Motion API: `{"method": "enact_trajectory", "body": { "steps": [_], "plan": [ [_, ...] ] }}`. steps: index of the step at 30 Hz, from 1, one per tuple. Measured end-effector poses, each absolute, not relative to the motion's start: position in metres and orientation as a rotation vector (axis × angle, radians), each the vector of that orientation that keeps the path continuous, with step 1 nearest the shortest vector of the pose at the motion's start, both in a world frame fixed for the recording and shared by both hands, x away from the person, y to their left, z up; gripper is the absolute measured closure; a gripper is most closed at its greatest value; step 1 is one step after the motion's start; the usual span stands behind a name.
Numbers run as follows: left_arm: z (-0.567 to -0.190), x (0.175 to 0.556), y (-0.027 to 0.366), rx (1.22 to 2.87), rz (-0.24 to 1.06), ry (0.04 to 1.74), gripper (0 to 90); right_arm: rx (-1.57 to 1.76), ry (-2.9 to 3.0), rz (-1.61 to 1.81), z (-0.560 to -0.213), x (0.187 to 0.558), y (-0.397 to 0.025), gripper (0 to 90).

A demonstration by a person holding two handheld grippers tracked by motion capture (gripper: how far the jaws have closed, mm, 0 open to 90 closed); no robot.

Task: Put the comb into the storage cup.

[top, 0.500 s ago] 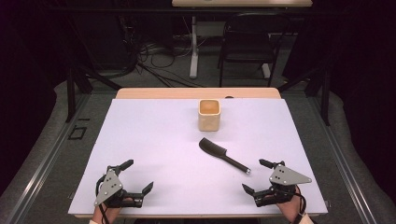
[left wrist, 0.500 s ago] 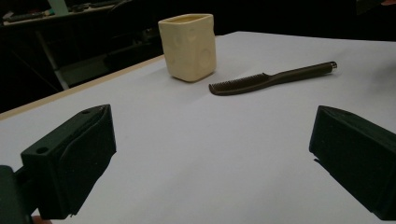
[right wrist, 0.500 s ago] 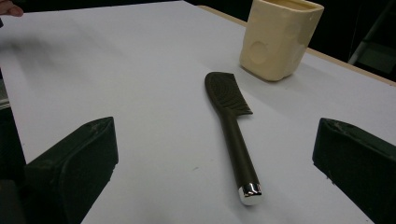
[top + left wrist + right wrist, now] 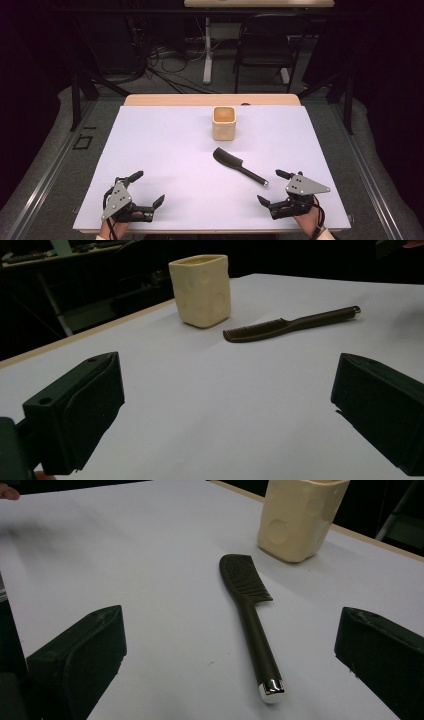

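Nothing grabbed yet, looks like the start. White worktop (image 4: 165, 150) carries a cream cup (image 4: 223, 122) upright near the far edge, black comb (image 4: 239, 167) flat just in front, handle twd right tongs (image 4: 275, 187). Left tongs (image 4: 148, 189) and right both wide apart, empty, near edge. Pickup + placing still to do, prob.

The comb (image 4: 239, 166) lies mid-table (image 4: 165, 150) — the cup (image 4: 223, 122) just behind it, the left gripper (image 4: 148, 189) and right gripper (image 4: 270, 187) at the near corners.
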State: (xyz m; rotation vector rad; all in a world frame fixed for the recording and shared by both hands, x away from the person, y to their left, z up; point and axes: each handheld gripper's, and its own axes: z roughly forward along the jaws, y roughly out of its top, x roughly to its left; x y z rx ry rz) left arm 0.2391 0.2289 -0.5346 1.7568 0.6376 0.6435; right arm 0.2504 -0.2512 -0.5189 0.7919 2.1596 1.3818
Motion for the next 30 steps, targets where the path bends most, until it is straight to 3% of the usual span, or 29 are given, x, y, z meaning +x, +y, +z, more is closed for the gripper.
{"method": "enact_trajectory", "body": {
  "steps": [30],
  "plan": [
    [-0.535,0.240,0.229,1.764,0.652,0.651,0.5,0.837,2.211,1.314,-0.522,0.282,-0.236,0.0]
  ]
}}
